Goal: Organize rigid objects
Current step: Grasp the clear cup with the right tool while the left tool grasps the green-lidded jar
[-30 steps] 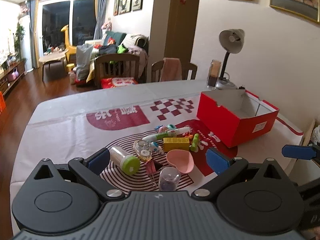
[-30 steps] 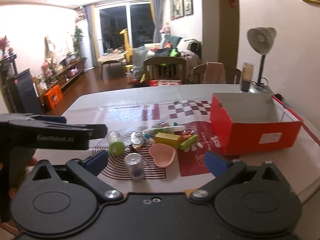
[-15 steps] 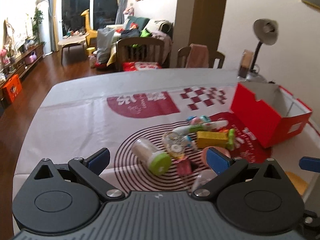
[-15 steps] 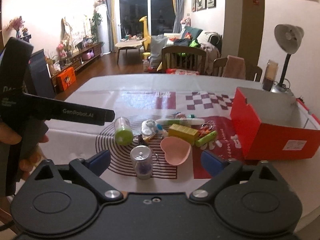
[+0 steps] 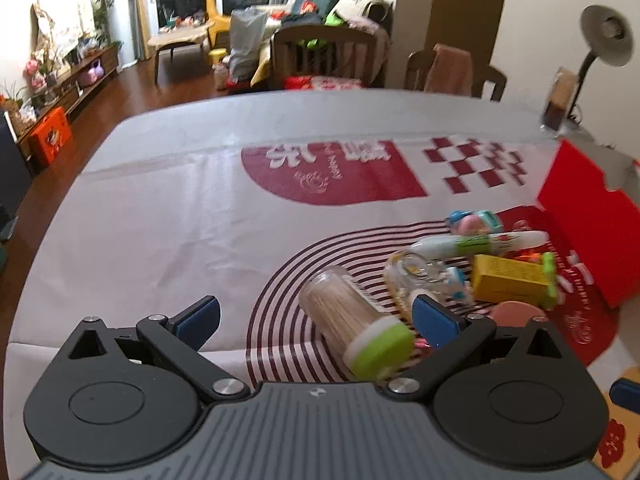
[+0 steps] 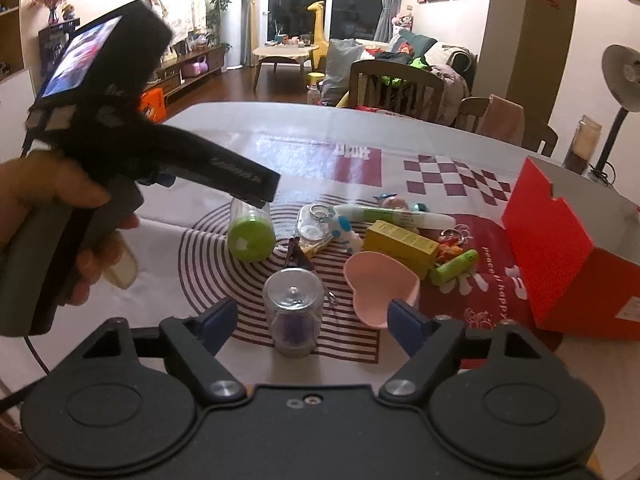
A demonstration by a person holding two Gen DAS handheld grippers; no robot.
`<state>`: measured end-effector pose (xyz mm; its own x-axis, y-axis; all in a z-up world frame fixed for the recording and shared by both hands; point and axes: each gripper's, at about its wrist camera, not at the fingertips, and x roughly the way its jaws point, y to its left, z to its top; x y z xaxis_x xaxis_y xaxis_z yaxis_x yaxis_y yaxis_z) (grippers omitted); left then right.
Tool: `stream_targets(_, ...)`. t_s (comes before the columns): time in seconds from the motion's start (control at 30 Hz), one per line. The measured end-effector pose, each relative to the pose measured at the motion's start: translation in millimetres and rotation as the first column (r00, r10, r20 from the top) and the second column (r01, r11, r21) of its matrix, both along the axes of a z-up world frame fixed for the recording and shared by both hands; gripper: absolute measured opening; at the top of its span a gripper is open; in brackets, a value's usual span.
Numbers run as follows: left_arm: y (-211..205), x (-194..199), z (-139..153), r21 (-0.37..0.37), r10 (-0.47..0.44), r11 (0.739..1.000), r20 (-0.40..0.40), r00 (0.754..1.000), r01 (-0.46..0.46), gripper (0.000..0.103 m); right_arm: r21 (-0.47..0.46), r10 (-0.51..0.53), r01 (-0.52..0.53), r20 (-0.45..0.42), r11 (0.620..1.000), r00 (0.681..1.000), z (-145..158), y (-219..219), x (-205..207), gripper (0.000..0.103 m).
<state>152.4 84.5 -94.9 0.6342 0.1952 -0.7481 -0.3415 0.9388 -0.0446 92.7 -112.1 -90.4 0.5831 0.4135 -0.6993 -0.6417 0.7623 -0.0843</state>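
A pile of small objects lies on the patterned tablecloth [image 5: 200, 208]. A clear toothpick jar with a green lid [image 5: 358, 326] lies on its side between the fingers of my open left gripper [image 5: 316, 314]; it also shows in the right wrist view [image 6: 251, 232]. My right gripper [image 6: 308, 322] is open around a clear capsule with purple inside [image 6: 294, 312], not touching it. Beside it are a pink heart dish [image 6: 380, 286], a yellow box [image 6: 400, 246], a green tube [image 6: 454, 266] and a white pen [image 6: 392, 214]. An open red box [image 6: 560, 260] stands to the right.
A desk lamp [image 6: 620, 80] and a dark jar [image 6: 582, 144] stand behind the red box. Chairs [image 6: 394, 84] line the table's far edge. The hand-held left gripper body [image 6: 120, 152] fills the left of the right wrist view.
My left gripper has moved left and closer to the table, so the green-lidded jar now sits between its fingers. My right gripper has moved closer to the clear capsule.
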Motion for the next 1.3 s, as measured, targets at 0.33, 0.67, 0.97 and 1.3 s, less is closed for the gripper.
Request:
stream_targets(0.33,1.6,28.1,-25.4,-0.024,-0.004,1.0,-0.07,0.998,0.002,0.097,-0.029,0.019,-0.02,-0.033,0.999,0.999,-22.6,14.6,13.7,0.065)
stream_targets(0.67,1.6,36.4,-34.7,-0.137,0.001,0.991,-0.086,0.996,-0.013,0.066,-0.038,0.018,-0.02,-0.04,0.999,0.999,-34.5,21.0,19.7,0.053)
stream_targets(0.97,8.5,32.9,-38.2,-0.197,0.017,0.98,-0.072,0.997,-0.031,0.054,-0.044,0.02,-0.021,-0.032,0.999,0.999,-38.0,24.5,21.3,0.04)
stream_targets(1.3,11.2,21.8,-33.9,-0.179,0.011,0.984,-0.05,0.999,-0.02,0.042,-0.008,0.009,-0.009,-0.029,1.0,1.0,-25.3,18.7,17.7,0.04)
